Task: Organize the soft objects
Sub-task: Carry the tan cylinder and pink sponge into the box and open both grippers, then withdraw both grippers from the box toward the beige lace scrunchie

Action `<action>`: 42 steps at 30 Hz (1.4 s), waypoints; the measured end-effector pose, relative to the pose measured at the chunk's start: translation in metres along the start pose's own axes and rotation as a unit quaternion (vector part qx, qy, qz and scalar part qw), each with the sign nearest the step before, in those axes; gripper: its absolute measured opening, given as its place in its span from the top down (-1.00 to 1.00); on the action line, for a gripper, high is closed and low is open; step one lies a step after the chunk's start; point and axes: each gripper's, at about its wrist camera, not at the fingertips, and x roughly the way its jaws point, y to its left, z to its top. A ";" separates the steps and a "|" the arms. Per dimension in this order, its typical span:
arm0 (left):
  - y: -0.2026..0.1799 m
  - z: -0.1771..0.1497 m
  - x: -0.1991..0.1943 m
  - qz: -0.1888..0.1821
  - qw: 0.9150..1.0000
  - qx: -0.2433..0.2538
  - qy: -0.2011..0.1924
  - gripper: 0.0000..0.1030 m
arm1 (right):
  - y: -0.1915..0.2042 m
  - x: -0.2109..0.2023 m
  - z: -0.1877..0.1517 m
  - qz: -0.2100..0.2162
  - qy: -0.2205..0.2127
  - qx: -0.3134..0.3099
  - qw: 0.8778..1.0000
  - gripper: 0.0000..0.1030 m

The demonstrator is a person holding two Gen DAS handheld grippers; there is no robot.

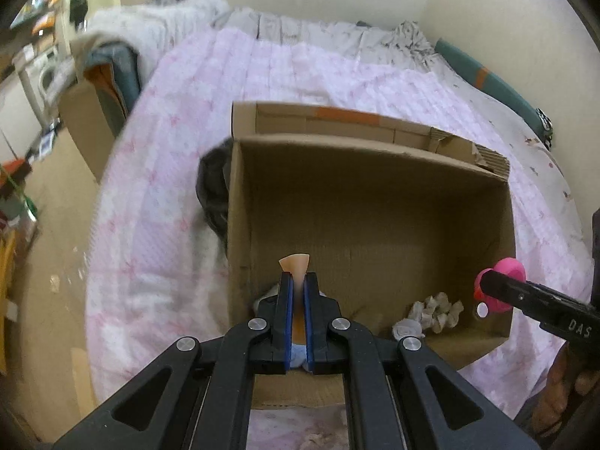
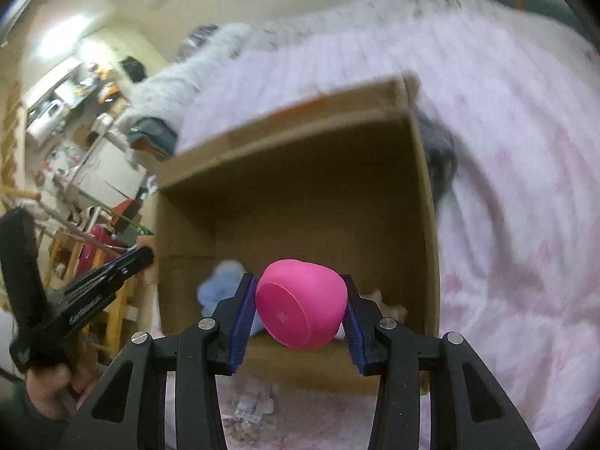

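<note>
An open cardboard box [image 1: 375, 172] sits on the pink bed cover; it also shows in the right wrist view [image 2: 300, 142]. My left gripper [image 1: 298, 281] is shut on a thin peach-coloured flat piece [image 1: 294, 262] and holds it over the box's near left corner. My right gripper [image 2: 300, 300] is shut on a pink soft cup-shaped object [image 2: 300, 303] over the box's near edge; it also shows in the left wrist view [image 1: 498, 285]. Inside the box lie a crumpled whitish scrunchie [image 1: 431, 315] and a light blue soft item [image 2: 221, 288].
A dark grey soft item [image 1: 212, 191] lies against the box's left outer wall. A white fluffy blanket [image 1: 150, 30] is heaped at the bed's far left. A small packet [image 2: 253, 408] lies on the cover before the box. Furniture and clutter fill the floor at left.
</note>
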 end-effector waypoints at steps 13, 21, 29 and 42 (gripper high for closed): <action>-0.026 -0.003 0.018 -0.050 0.998 0.032 0.014 0.89 | -0.014 0.026 -0.003 -0.010 0.034 0.026 0.999 0.12; -0.029 -0.008 0.029 -0.060 0.997 0.025 0.040 0.53 | -0.012 0.035 -0.004 -0.006 0.051 0.032 0.998 0.12; -0.029 -0.007 0.024 -0.040 0.999 0.027 0.024 -0.38 | -0.011 0.033 -0.003 0.027 0.052 0.040 0.997 0.08; -0.027 -0.009 0.030 -0.026 0.999 0.028 0.037 -0.38 | -0.016 0.026 0.000 0.037 0.027 0.070 0.997 -0.49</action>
